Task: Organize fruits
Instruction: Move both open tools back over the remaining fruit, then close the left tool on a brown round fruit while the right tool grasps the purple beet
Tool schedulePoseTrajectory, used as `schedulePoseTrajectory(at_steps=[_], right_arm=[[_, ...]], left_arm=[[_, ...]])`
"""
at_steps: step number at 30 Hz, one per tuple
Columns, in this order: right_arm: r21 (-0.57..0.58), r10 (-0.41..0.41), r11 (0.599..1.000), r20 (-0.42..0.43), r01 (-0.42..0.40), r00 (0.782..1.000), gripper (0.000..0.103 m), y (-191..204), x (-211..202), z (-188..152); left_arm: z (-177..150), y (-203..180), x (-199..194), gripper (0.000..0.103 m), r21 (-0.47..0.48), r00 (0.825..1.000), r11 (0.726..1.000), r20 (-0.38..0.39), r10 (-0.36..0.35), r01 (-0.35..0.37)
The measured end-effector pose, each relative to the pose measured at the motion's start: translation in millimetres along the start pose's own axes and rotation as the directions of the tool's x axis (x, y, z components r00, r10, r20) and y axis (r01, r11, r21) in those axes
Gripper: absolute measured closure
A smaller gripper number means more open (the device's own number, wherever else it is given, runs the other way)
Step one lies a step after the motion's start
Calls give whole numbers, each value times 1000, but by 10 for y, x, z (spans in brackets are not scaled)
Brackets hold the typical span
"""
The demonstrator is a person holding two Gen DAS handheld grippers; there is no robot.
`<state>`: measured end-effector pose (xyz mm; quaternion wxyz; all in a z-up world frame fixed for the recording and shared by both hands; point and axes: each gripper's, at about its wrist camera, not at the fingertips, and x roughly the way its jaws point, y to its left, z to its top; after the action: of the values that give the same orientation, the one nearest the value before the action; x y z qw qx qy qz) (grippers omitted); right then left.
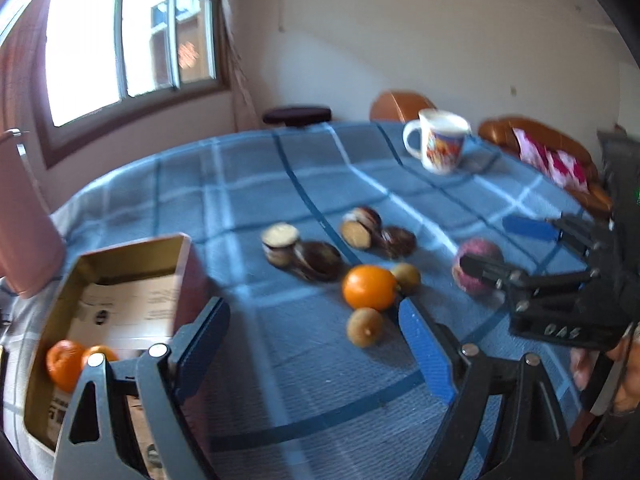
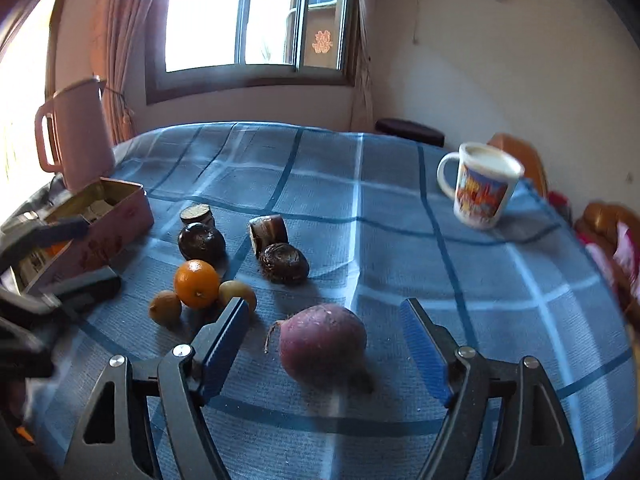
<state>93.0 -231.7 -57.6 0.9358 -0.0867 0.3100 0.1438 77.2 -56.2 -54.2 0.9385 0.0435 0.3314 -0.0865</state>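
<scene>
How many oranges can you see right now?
3. One orange lies on the tablecloth between two small brown fruits; two oranges sit in the tin box. More may be hidden inside.

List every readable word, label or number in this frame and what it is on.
"GAS", roughly; blurred raised letters on the right hand-held gripper body.
Paper in the tin box: print too blurred to read.
Mug: picture, no legible words.
Red window ornament: a Chinese character, too small to read.

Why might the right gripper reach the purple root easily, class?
Probably yes: the right gripper is open, the purple root lies between its fingers on the tablecloth, and nothing blocks it.
</scene>
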Motion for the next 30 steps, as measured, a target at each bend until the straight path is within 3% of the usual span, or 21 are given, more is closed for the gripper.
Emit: schedulePoseTrajectory(at_steps=[5, 10, 12, 17, 19, 21, 26, 30], right_arm=[[29, 29, 999, -88, -27, 996, 24, -68, 159, -10], [54, 56, 997, -139, -48, 989, 24, -111, 264, -28], [55, 64, 997, -153, -56, 986, 25, -116, 290, -29], [44, 87, 996, -173, -81, 981, 25, -92, 312, -21], [49, 112, 993, -196, -104, 974, 33, -93, 359, -24], [53, 121, 992, -213, -113, 969, 43, -97, 394, -31], [63, 145, 989, -210, -134, 967, 47, -104, 387, -36], [81, 161, 986, -187, -148, 969, 49, -135, 346, -32]], left_arm=[[-9, -78, 276, 15, 14, 993, 999, -114, -35, 37], [-42, -131, 412, 16, 16, 981, 997, -181, -74, 79], [-53, -115, 472, 21, 3, 974, 996, -211, -86, 88], [-56, -86, 503, 23, -16, 972, 996, -219, -89, 88], [-57, -114, 501, 26, -3, 972, 996, -220, -84, 85], [-52, -138, 494, 41, 12, 973, 997, -216, -77, 82], [-38, -140, 464, 73, 16, 973, 993, -201, -111, 116], [-35, -110, 457, 76, 0, 970, 989, -197, -145, 148]])
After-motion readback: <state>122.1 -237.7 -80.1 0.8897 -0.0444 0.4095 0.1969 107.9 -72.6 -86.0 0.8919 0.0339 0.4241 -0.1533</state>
